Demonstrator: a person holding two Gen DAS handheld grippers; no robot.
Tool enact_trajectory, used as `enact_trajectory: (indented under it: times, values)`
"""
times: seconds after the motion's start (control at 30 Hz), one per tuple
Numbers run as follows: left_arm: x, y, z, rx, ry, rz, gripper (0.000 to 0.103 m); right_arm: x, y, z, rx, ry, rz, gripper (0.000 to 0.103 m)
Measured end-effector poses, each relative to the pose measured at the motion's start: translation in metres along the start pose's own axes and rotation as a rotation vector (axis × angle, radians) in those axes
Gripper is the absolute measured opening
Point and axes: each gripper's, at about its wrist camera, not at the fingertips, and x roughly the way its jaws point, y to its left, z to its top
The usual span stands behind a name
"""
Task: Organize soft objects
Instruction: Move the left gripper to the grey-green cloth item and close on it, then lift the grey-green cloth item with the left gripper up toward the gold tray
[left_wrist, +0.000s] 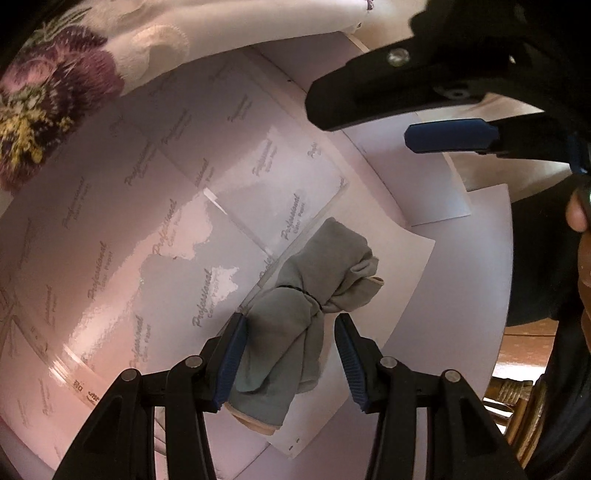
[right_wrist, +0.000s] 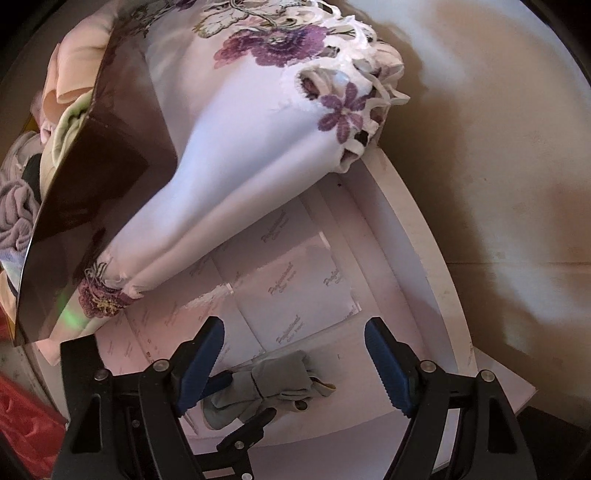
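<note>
Gray sock bundle (left_wrist: 295, 314) lies between the left hand-held gripper's (left_wrist: 290, 358) parted, unclamped jaws.

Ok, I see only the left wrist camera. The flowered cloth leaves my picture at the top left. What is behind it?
Observer: Behind the flowered cloth is a pile of soft things, peach and green.
Operator: Is the right hand-held gripper holding something?
Observer: No. The right hand-held gripper is open and empty, above the grey sock bundle.
Operator: Is anything else at the side?
Observer: Yes, something red at the lower left edge. I cannot tell what it is.
</note>
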Motion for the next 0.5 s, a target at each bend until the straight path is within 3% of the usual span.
enact_trajectory:
  times: [0.1,0.27,0.5]
  values:
    - [0.000,0.003,-0.002,-0.024,0.003,-0.003,0.037,-0.001,-0.005,0.001,-0.001,-0.002,0.001,0.079]
    - [-0.006,0.007,-0.008,-0.063,-0.013,-0.009,0.034,-0.002,-0.006,0.002,-0.013,-0.003,0.002,0.080]
    - [-0.017,0.007,-0.021,-0.094,-0.018,0.067,0.030,-0.004,-0.002,0.000,-0.027,0.001,0.013,0.080]
